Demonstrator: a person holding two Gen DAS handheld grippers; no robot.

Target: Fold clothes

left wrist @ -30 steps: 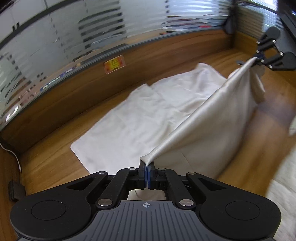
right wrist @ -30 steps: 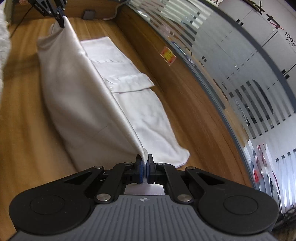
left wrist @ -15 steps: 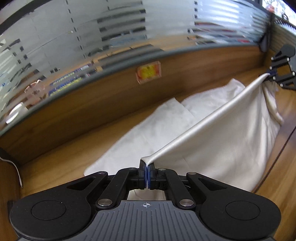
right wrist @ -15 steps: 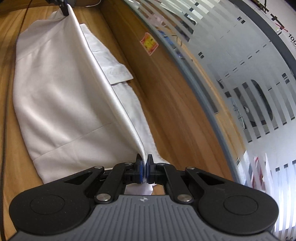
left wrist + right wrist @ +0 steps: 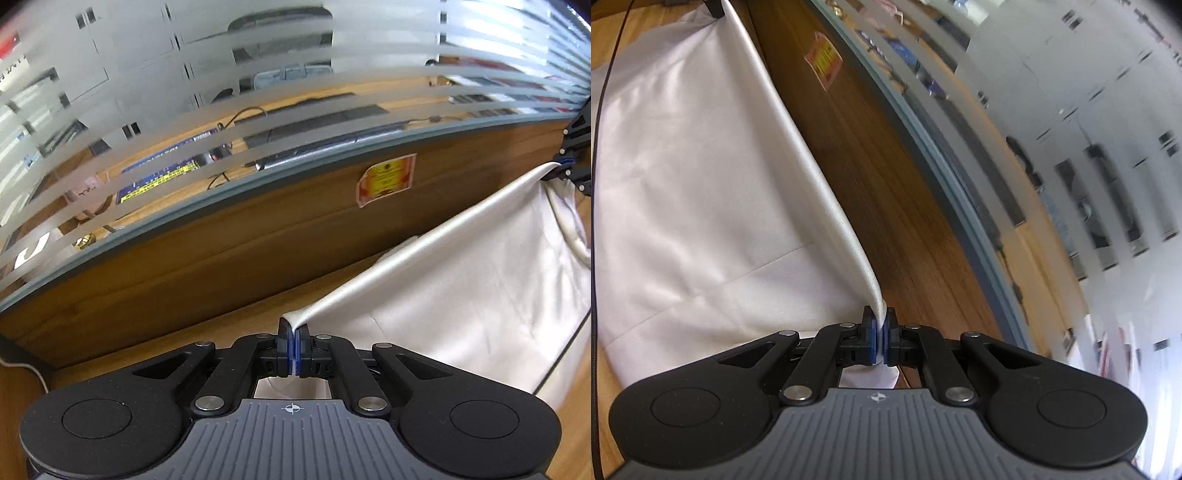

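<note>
Right now the white cloth [image 5: 461, 288] is lifted off the wooden table [image 5: 229, 321] and pulled tight between two tongs, so its top edge runs in a straight line from one to the other. Below that edge the cloth hangs down like a sheet, and its lower part rests on the table. The left tongs [image 5: 294, 339] are pressed together on one corner of the cloth, with a little bit of fabric sticking out between the blue pads. The right tongs [image 5: 879, 328] are pinching the other corner the same way. Just behind the cloth stands a wooden wall panel [image 5: 221, 243] with a red and yellow sticker [image 5: 386, 179] on it. Above the panel is a striped frosted glass wall [image 5: 184, 92]. A thin black cable [image 5: 600, 110] lies across the cloth.
</note>
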